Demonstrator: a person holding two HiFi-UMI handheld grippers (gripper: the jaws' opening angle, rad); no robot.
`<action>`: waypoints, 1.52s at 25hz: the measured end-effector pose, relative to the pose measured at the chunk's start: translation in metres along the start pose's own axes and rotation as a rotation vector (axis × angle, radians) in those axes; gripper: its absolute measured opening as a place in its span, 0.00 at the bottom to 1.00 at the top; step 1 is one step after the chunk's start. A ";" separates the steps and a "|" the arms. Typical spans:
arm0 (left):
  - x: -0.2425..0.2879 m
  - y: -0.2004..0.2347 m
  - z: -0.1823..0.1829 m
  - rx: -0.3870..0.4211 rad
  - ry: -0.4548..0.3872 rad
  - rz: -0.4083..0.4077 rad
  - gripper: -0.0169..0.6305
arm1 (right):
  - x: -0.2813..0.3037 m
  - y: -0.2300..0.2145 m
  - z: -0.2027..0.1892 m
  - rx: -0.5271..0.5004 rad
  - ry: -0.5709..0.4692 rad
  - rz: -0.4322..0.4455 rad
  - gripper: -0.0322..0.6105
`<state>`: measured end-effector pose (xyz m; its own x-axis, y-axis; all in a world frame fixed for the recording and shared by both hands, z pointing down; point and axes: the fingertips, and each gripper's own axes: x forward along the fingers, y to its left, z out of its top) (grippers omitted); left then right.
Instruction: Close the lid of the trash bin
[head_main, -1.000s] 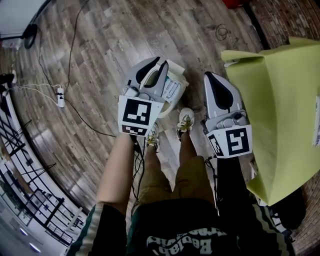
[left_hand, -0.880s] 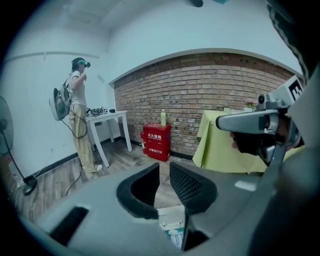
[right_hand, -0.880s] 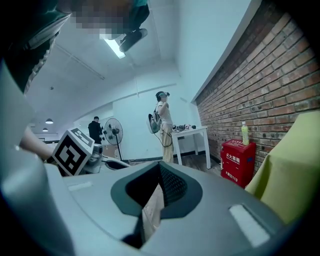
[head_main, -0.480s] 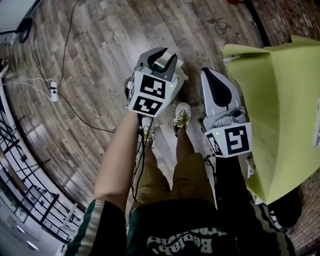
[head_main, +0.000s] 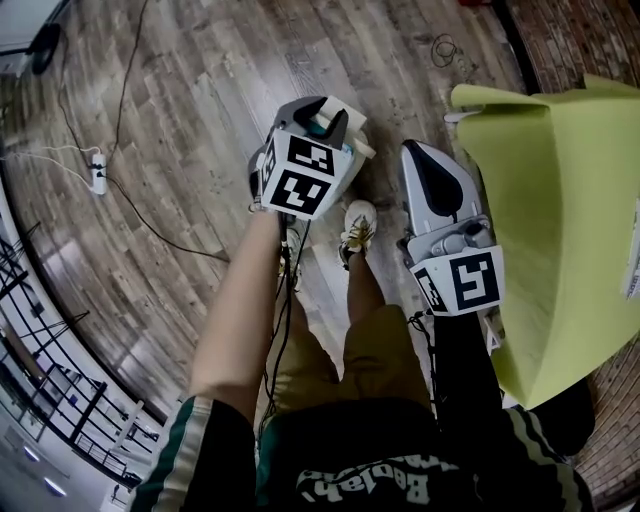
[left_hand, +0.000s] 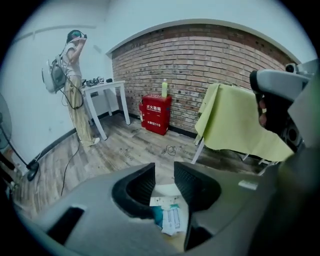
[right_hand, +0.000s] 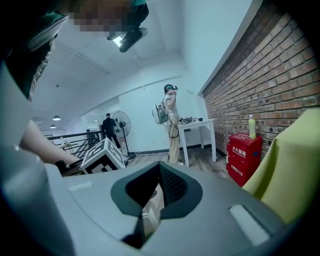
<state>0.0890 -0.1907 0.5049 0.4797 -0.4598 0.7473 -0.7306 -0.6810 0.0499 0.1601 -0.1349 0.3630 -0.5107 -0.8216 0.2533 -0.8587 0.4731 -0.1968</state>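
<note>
Head view overhead; gripper views low.

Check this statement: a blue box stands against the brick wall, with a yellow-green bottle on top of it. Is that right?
The colour is wrong: the left gripper view shows a red box standing against the brick wall, with the yellow-green bottle on top of it.
</note>
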 end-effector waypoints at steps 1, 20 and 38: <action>-0.001 0.000 -0.002 -0.007 0.004 -0.001 0.22 | 0.001 0.001 0.000 -0.001 -0.001 0.003 0.07; -0.028 0.000 -0.059 -0.051 0.033 0.005 0.23 | 0.030 0.046 -0.008 -0.008 0.028 0.077 0.07; -0.046 0.000 -0.138 -0.136 0.101 0.002 0.22 | 0.048 0.082 -0.023 -0.009 0.054 0.105 0.07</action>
<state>-0.0002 -0.0912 0.5622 0.4321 -0.3967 0.8099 -0.7935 -0.5940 0.1324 0.0640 -0.1287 0.3808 -0.5992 -0.7492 0.2822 -0.8006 0.5588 -0.2163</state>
